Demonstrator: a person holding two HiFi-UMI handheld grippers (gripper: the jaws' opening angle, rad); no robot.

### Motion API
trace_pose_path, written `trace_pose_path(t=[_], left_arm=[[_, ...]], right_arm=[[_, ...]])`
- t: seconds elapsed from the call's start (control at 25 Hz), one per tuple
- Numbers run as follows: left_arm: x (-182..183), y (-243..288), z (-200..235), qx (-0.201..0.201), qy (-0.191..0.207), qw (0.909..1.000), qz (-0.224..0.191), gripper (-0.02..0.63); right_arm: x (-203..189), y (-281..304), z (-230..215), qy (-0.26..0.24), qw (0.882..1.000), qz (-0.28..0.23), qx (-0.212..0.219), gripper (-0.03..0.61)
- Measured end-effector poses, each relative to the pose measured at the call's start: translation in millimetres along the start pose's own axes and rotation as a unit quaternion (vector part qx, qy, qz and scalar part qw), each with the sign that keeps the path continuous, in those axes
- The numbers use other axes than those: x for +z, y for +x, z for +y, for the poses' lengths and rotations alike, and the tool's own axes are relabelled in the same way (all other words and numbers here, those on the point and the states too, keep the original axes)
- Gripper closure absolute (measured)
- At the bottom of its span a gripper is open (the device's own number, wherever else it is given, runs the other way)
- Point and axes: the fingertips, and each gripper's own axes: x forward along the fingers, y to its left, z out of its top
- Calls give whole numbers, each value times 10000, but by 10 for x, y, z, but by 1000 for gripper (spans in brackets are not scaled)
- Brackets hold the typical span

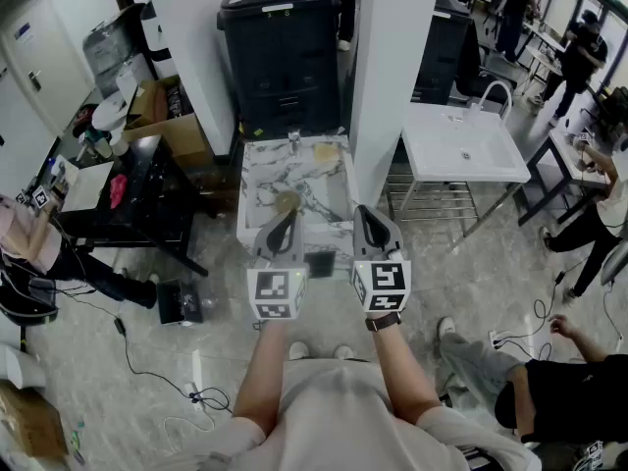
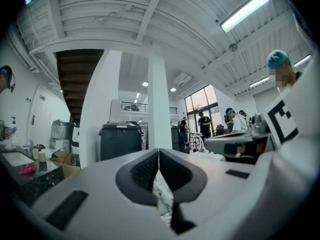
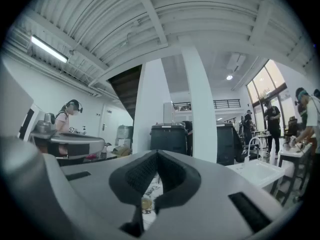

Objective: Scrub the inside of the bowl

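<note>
A small tan bowl (image 1: 287,201) sits on the white marbled tabletop (image 1: 265,170), with a yellowish pad (image 1: 327,151) lying farther back near a small tap. Both grippers hover side by side above the table's near edge, pointing forward. My left gripper (image 1: 289,216) is just nearer than the bowl, its jaws shut with nothing between them. To its right, my right gripper (image 1: 362,214) is also shut and empty. In the right gripper view the bowl (image 3: 145,204) shows below the closed jaws (image 3: 157,155). The left gripper view shows only marble under the shut left gripper (image 2: 158,153).
A black bin (image 1: 284,47) stands behind the table, and a white pillar (image 1: 392,67) rises at its right. A white sink (image 1: 461,143) is to the right, a dark bench (image 1: 128,189) to the left. People sit on the floor at right; cables lie on the floor.
</note>
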Motion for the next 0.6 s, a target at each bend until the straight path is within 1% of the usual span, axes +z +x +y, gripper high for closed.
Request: trace_pose_path(t=[0.12, 0.2, 0.28, 0.36, 0.48, 0.6], left_arm=[[-42, 47, -103, 77, -14, 9999, 94, 600], [-88, 70, -177, 100, 37, 9998, 153, 600], [-164, 118, -226, 109, 112, 9996, 224, 600], [-265, 172, -223, 125, 165, 9992, 335, 600], [-457, 250, -128, 167, 174, 9982, 550, 600], [-565, 464, 9, 161, 122, 9976, 664, 600]], right_arm=[[11, -36, -116, 173, 9995, -230, 137, 569], [-50, -46, -207, 227, 9993, -248, 132, 569], [-169, -1, -293, 270, 9995, -145, 111, 569], [-306, 88, -322, 360, 9992, 39, 178, 569], [-477, 234, -290, 423, 9983, 256, 296, 569], [-593, 476, -295, 398, 9978, 394, 359, 569]])
